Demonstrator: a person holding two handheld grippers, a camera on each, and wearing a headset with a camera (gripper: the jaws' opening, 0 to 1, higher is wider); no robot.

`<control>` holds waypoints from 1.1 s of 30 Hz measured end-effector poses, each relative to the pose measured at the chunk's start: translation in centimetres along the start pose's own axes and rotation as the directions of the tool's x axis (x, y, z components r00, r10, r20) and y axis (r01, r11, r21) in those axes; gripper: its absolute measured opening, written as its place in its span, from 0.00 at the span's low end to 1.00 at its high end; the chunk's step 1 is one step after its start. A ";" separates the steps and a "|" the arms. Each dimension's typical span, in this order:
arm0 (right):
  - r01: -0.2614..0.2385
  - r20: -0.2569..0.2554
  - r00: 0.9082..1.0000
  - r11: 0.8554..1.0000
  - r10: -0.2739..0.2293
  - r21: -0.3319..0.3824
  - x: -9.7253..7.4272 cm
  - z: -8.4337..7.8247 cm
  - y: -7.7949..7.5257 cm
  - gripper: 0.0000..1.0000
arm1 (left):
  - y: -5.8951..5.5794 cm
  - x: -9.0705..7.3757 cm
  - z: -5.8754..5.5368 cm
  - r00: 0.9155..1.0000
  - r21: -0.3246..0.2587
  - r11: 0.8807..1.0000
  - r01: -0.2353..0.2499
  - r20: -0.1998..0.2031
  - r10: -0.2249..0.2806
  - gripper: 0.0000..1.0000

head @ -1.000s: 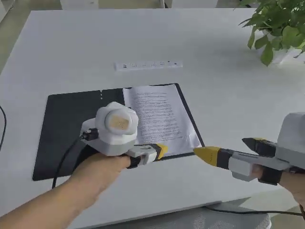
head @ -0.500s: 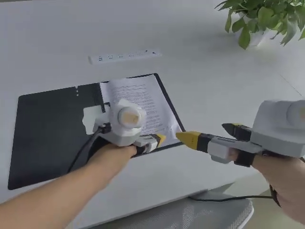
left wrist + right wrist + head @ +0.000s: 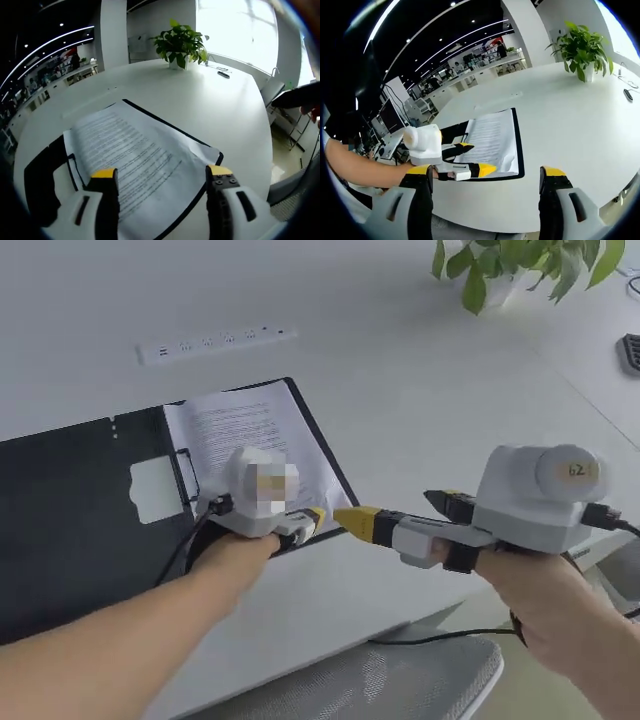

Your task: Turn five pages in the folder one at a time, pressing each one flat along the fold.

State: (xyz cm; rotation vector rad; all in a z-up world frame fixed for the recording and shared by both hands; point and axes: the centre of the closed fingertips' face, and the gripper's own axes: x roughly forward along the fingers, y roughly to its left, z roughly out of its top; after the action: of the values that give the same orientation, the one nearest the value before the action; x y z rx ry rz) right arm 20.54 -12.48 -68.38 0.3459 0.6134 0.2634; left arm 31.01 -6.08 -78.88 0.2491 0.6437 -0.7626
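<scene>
Where the table meets its near edge, low in the head view, both grippers hang close together. The folder lies open at the left of that view. Its black inner cover is bare on the left and a printed page faces up on the right.

The left gripper sits over the page's lower right corner, at the folder's near edge. In the left gripper view its jaws stand wide apart with the page showing between them, and whether they touch the paper I cannot tell. The right gripper is just right of it, off the folder and over bare table. Its jaws are apart with nothing between them, and one yellow tip nearly meets the left gripper's.

Bare tabletop runs right of the folder's black border and on toward the upper right of the frame. Above the folder, a power strip lies parallel to its far edge, with a gap between. A plant stands well apart in the upper right corner. A chair shows below the table edge.

By count there are two grippers, one folder, one power strip, one plant and one chair. How many sheets lie under the top page cannot be told.
</scene>
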 end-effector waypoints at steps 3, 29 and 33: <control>-0.003 0.003 1.000 1.000 0.003 0.008 0.3 -0.3 -0.1 0.88 | 0.0 0.6 -0.4 1.000 0.008 1.000 -0.010 -0.016 0.010 0.67; -0.006 -0.019 1.000 1.000 0.006 0.008 5.4 -1.4 -1.9 0.76 | 0.9 1.0 -1.5 0.999 0.070 0.997 -0.044 0.014 0.043 0.18; -0.001 -0.023 1.000 1.000 0.001 0.017 6.4 -1.5 -2.6 0.75 | 0.8 1.0 -1.5 1.000 0.096 0.995 -0.025 0.019 0.023 0.11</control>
State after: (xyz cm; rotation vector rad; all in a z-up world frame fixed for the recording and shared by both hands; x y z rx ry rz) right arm 25.05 -12.29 -73.82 0.3604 0.6385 0.2632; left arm 31.47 -5.47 -80.71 0.3370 0.5869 -0.7729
